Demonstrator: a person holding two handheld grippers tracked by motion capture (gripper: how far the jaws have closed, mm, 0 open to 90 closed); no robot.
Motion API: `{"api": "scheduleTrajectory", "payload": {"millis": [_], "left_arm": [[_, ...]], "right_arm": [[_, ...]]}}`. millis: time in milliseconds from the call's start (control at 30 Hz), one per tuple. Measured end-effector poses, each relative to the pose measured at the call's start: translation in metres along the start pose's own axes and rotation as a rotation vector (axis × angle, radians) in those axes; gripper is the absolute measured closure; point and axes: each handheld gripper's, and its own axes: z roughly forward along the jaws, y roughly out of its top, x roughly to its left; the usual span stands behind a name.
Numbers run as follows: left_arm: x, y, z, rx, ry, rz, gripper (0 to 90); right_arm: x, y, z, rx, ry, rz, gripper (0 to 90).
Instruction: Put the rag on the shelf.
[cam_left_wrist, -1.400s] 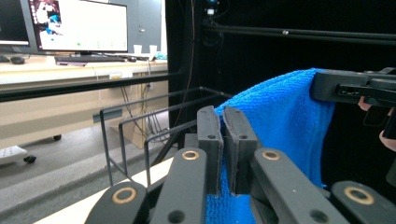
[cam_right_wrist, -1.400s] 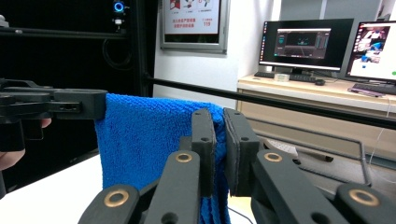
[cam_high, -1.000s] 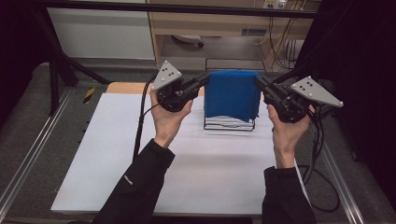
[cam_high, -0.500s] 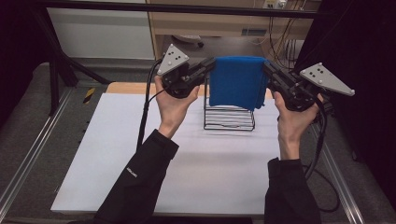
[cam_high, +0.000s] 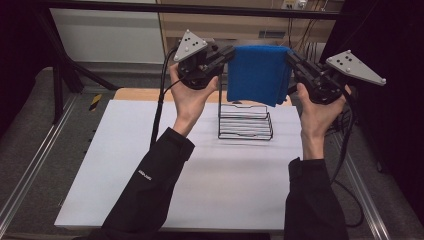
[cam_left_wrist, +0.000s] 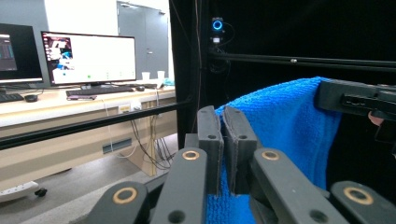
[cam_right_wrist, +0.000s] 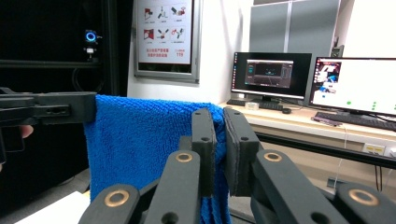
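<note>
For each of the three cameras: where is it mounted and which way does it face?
High view: above the table, looking forward and down; both forearms, left gripper, right gripper.
Left gripper view: rides the left gripper, looks along its jaws pinching the blue towel.
Right gripper view: the same from the towel's opposite corner.
All share the towel.

towel (cam_high: 259, 75) above rack (cam_high: 245, 125)

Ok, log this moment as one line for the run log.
left gripper: shut on blue towel | right gripper: shut on blue towel | towel: held above wire rack
</note>
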Motion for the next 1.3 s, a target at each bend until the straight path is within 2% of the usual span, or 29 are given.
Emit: {"api": "scheduleTrajectory", "payload": {"millis": [100, 267, 400, 500, 600, 700, 833, 900, 1033, 1300], "left_arm": [[0.003, 0.003, 0.003, -0.004, -0.003, -0.012, 86.1], [0.006, 0.005, 0.01, -0.005, 0.008, 0.0, 86.1], [0.01, 0.008, 0.017, -0.005, 0.01, -0.012, 86.1], [0.012, 0.01, 0.021, -0.006, 0.021, -0.005, 86.1], [0.014, 0.012, 0.024, -0.016, 0.021, -0.02, 86.1], [0.016, 0.012, 0.028, -0.004, 0.029, -0.004, 86.1], [0.019, 0.012, 0.031, -0.01, 0.029, -0.016, 86.1], [0.02, 0.013, 0.033, -0.01, 0.035, 0.003, 86.1], [0.025, 0.012, 0.038, -0.007, 0.059, 0.016, 86.1], [0.034, 0.009, 0.048, -0.011, 0.066, 0.0, 86.1]], "right_arm": [[-0.002, 0.001, 0.003, -0.008, 0.004, 0.01, 84.2], [-0.006, 0.002, 0.009, -0.01, -0.005, 0.01, 84.2], [-0.011, 0.005, 0.015, -0.011, -0.015, 0.011, 84.2], [-0.013, 0.006, 0.019, -0.016, -0.016, 0.008, 84.2], [-0.015, 0.007, 0.022, -0.019, -0.021, 0.006, 84.1], [-0.017, 0.008, 0.026, -0.019, -0.028, 0.008, 84.2], [-0.02, 0.007, 0.031, -0.017, -0.024, 0.013, 84.1], [-0.021, 0.006, 0.034, -0.014, -0.027, 0.017, 84.2], [-0.024, 0.007, 0.041, -0.008, -0.032, 0.013, 84.1], [-0.029, 0.009, 0.055, 0.005, -0.038, 0.005, 84.1]]}}
